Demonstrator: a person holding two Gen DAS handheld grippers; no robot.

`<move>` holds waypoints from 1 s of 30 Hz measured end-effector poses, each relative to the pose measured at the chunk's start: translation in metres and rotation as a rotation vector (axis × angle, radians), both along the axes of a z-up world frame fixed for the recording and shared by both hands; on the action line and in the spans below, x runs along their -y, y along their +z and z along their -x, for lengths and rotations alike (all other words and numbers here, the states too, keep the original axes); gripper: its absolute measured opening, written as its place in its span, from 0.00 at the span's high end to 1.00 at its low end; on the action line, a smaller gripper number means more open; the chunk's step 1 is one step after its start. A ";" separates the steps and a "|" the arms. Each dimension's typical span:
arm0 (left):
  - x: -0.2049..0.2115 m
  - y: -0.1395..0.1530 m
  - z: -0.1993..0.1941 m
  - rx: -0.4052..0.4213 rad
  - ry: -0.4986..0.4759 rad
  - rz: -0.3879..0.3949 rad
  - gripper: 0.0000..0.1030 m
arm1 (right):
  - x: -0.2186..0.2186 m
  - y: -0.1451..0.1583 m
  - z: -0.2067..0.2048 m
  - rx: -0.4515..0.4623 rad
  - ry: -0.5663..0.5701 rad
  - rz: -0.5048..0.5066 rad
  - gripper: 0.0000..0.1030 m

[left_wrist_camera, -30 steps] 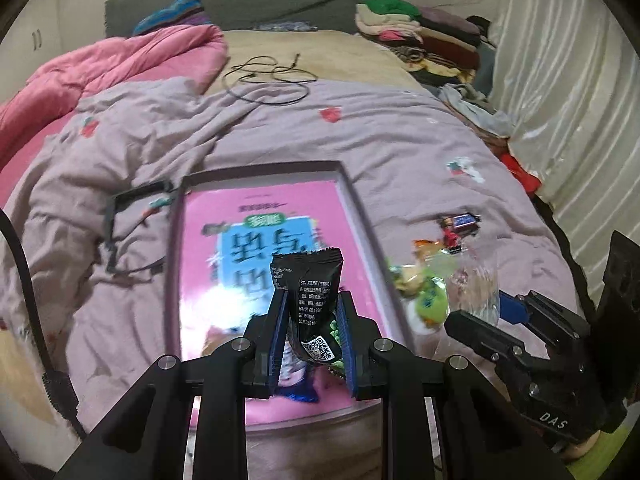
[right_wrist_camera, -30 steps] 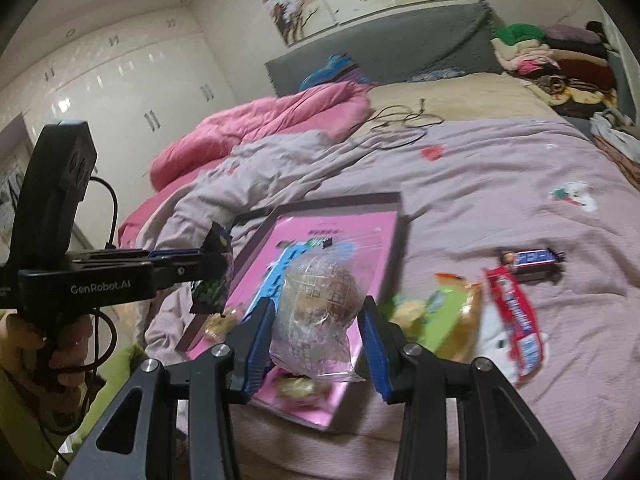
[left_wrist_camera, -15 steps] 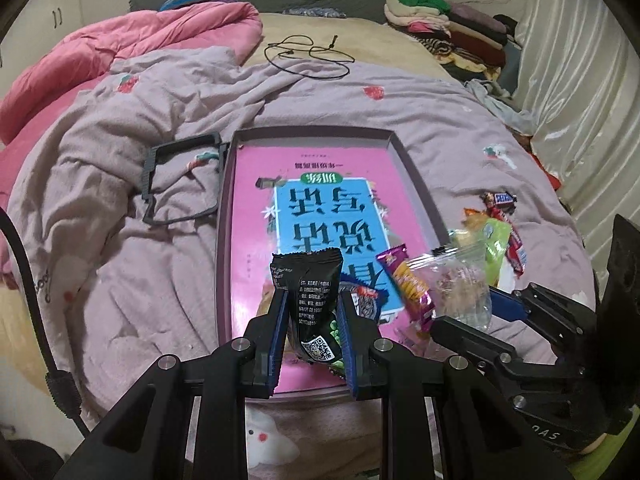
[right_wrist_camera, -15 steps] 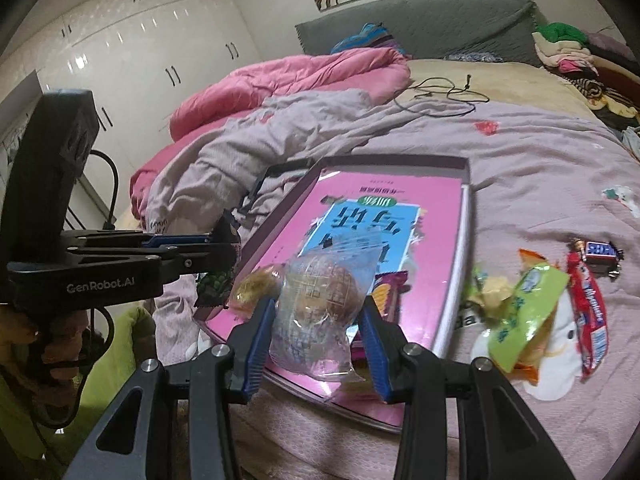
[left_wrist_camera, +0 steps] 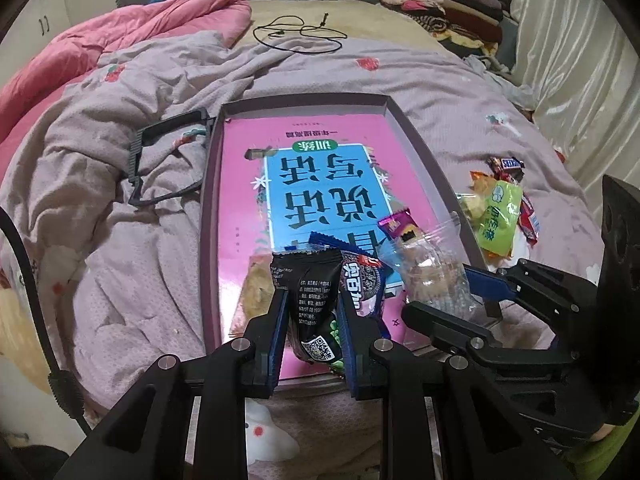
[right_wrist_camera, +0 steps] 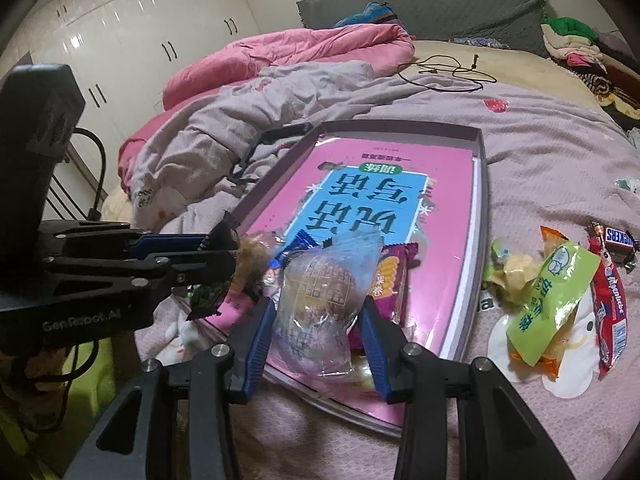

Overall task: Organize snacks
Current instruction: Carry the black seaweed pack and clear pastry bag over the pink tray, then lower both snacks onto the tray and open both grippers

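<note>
My left gripper (left_wrist_camera: 312, 300) is shut on a black snack packet (left_wrist_camera: 310, 292) with a QR code, held over the near end of a shallow grey box (left_wrist_camera: 416, 136) lined with a pink and blue book. My right gripper (right_wrist_camera: 318, 308) is shut on a clear bag with a round pastry (right_wrist_camera: 320, 300), beside the left one above the same end. In the box lie an Oreo pack (left_wrist_camera: 362, 280), a purple snack pack (right_wrist_camera: 390, 280) and a pale pastry (left_wrist_camera: 256, 292). On the bedspread to the right sit a green packet (right_wrist_camera: 556, 288), a Snickers bar (right_wrist_camera: 618, 240) and a red candy roll (right_wrist_camera: 612, 308).
A black plastic frame (left_wrist_camera: 160, 164) lies left of the box on the rumpled lilac cover. A pink quilt (right_wrist_camera: 304, 52) and a black cable (right_wrist_camera: 444, 72) lie farther back. Folded clothes (left_wrist_camera: 440, 4) are stacked at the far right by a curtain. White wardrobes (right_wrist_camera: 132, 40) stand left.
Both grippers have sunk and come closer to the near end of the box, each keeping its packet. More of the snacks in the box now show.
</note>
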State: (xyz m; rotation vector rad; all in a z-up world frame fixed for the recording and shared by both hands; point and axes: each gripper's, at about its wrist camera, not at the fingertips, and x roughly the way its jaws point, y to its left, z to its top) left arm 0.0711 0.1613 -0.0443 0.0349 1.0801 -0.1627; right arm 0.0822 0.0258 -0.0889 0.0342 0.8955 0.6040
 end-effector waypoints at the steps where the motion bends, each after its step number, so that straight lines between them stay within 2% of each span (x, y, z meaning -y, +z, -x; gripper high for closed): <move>1: 0.001 0.000 0.000 -0.001 -0.002 0.000 0.76 | 0.000 -0.001 -0.001 0.001 -0.003 0.007 0.58; 15: 0.009 -0.006 -0.004 -0.015 -0.014 -0.015 0.76 | 0.003 -0.006 -0.005 -0.026 -0.015 0.019 0.57; 30: 0.017 -0.007 -0.003 -0.016 -0.027 -0.027 0.75 | 0.021 0.008 0.000 -0.001 -0.051 -0.013 0.53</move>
